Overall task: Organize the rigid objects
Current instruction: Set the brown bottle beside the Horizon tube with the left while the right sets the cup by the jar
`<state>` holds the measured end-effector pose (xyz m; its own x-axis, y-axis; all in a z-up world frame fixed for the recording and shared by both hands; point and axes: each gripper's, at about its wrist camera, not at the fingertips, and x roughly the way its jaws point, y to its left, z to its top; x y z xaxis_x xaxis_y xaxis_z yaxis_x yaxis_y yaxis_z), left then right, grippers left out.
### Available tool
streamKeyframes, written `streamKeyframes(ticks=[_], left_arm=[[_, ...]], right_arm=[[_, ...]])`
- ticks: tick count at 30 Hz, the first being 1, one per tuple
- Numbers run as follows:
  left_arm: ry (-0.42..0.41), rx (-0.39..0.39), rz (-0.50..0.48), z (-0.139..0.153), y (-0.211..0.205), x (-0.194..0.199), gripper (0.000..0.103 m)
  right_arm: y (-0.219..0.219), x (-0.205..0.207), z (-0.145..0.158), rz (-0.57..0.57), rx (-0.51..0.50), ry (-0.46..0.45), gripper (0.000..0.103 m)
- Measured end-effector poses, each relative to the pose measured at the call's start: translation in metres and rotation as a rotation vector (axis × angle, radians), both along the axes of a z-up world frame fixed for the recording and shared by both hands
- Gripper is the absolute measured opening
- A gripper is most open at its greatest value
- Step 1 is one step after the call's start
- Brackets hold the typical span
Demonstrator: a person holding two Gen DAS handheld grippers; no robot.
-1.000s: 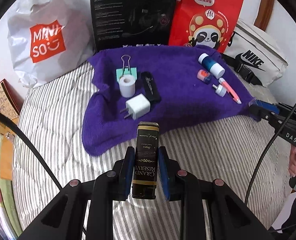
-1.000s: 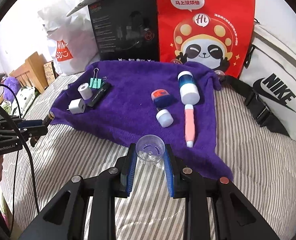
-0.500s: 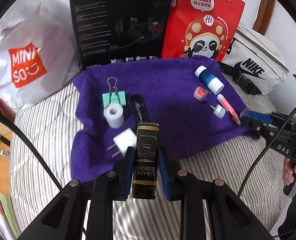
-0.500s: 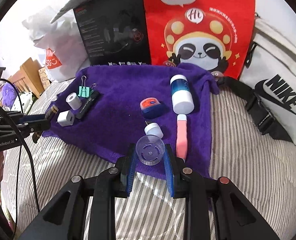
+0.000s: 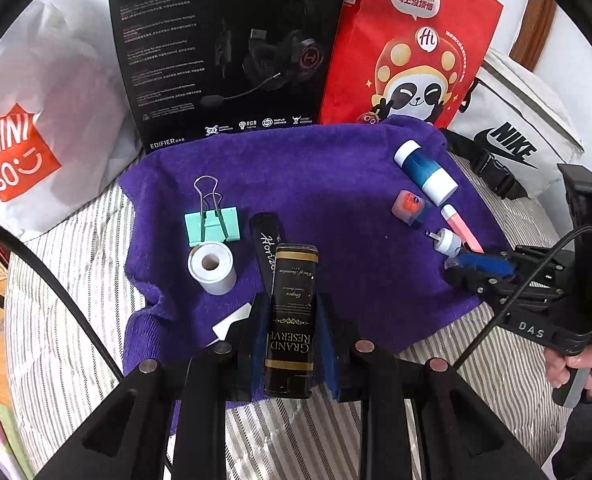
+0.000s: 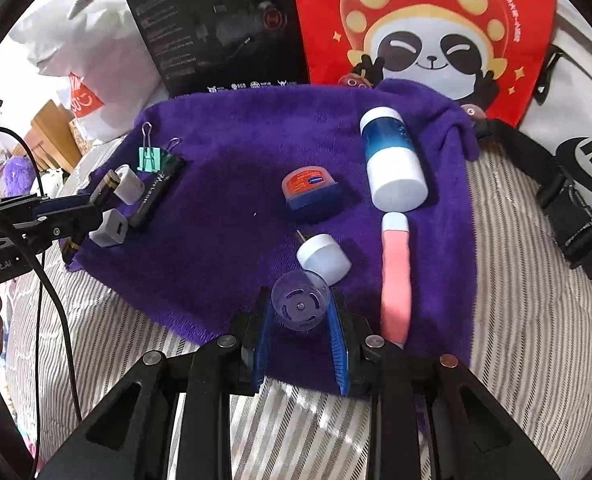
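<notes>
My left gripper (image 5: 291, 312) is shut on a black tin lettered "Grand Reserve" (image 5: 291, 312), held over the near left part of the purple towel (image 5: 336, 184). Beside it lie a white tape roll (image 5: 211, 266), a mint binder clip (image 5: 211, 226), a black stick (image 5: 265, 248) and a half-hidden white charger (image 5: 231, 324). My right gripper (image 6: 300, 306) is shut on a clear plastic cap (image 6: 300, 300), just short of a small white jar (image 6: 324, 258). A pink tube (image 6: 396, 276), a blue and white bottle (image 6: 392, 160) and a red and blue balm tin (image 6: 312, 186) lie beyond.
The towel lies on a striped bed cover (image 6: 536, 300). Behind it stand a black headset box (image 5: 231, 52), a red panda bag (image 5: 412, 48), a white Miniso bag (image 5: 35, 120) and a white Nike bag (image 5: 516, 128). A hand (image 5: 584, 372) grips the right tool's handle.
Both grippers have moved forward over the towel with their loads still held. The charger has slipped partly behind my left fingers, and the clear cap now sits close to the small white jar.
</notes>
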<state>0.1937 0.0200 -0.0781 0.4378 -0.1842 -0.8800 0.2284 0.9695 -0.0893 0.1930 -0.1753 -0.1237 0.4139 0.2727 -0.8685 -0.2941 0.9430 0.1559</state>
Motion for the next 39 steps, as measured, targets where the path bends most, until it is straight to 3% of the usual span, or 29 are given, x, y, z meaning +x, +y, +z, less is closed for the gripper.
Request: streamKeyframes(ticks=[12, 20, 27, 39], left_arm=[[0.042, -0.002, -0.021, -0.019, -0.010, 0.016, 0.023], [0.070, 0.004, -0.036, -0.031, -0.021, 0.023, 0.023], [0.085, -0.017, -0.045, -0.037, -0.025, 0.032, 0.023], [0.078, 0.045, -0.040, -0.048, -0.040, 0.031, 0.025]], right_arm=[[0.004, 0.006, -0.004, 0.012, -0.029, -0.023, 0.027], [0.001, 0.003, -0.001, 0.017, -0.008, -0.014, 0.048], [-0.014, -0.009, 0.013, -0.015, -0.001, -0.026, 0.049], [-0.039, -0.039, 0.029, -0.079, 0.048, -0.052, 0.049]])
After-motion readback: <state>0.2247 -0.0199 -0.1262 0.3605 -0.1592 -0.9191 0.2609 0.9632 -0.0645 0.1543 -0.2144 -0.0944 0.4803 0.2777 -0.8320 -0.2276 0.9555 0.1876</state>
